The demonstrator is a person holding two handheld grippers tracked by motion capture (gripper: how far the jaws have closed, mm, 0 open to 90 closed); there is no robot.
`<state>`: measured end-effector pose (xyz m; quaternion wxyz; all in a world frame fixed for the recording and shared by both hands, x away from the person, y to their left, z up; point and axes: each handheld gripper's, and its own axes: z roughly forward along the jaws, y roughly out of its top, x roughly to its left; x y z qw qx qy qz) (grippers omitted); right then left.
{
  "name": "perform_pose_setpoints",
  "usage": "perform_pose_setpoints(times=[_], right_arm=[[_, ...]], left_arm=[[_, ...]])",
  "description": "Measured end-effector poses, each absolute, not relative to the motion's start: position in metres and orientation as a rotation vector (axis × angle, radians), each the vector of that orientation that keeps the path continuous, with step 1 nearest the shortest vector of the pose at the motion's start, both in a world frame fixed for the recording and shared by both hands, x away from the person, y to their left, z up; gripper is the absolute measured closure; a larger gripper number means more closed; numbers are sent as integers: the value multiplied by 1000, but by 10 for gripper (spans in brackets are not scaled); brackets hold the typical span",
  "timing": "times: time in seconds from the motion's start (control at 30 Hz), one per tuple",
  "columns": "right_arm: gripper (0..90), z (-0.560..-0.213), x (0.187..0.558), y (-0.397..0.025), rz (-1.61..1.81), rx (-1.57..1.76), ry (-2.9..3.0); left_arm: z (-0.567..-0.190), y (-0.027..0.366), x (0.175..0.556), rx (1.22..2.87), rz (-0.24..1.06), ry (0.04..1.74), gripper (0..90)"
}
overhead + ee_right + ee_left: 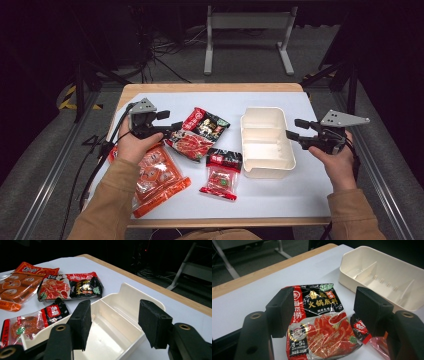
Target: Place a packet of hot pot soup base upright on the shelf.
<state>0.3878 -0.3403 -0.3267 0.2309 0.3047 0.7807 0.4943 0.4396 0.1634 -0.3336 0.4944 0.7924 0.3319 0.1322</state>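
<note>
On the white bench we find the black-and-red crinkly plastic soup-base pouch flat between the left hand-held gripper's wide jaws. We judge it light, soft, slippery; pinch its sealed edge. Right hand-held gripper, wide, hovers over the cream plastic divided tray.

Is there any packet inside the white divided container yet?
No, the white divided container shows bare compartments in the right gripper view; the packets lie on the table beside it.

Red-and-black hotpot soup-base packet lies flat, left of the cream divided box
</note>
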Motion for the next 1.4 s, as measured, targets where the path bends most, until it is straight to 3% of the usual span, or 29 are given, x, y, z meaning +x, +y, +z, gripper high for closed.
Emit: perform_pose_setpoints(times=[0.03, 0.07, 0.23, 0.27, 0.57, 0.83, 1.13, 1.4], right_arm=[[442, -327, 387, -341, 1356, 843, 2148], [441, -328, 387, -342, 1350, 848, 2150], [433, -330, 386, -344, 1349, 858, 2147], [433, -331, 386, -344, 1344, 863, 2149], [435, -333, 383, -349, 1329, 888, 2144], [433, -335, 382, -352, 1327, 894, 2144], [432, -337, 386, -349, 1322, 887, 2159], [430, -339, 390, -351, 1327, 892, 2165]], left_arm=[[-333, 161, 446, 1941, 268, 773, 365], [-333, 158, 449, 1945, 285, 732, 323], [-337, 155, 461, 1954, 327, 723, 343], [-339, 155, 464, 1973, 350, 728, 305], [-345, 152, 488, 1949, 336, 839, 277], [-355, 144, 513, 1959, 322, 847, 295], [-379, 139, 539, 1954, 272, 912, 397], [-402, 131, 554, 1984, 222, 960, 424]])
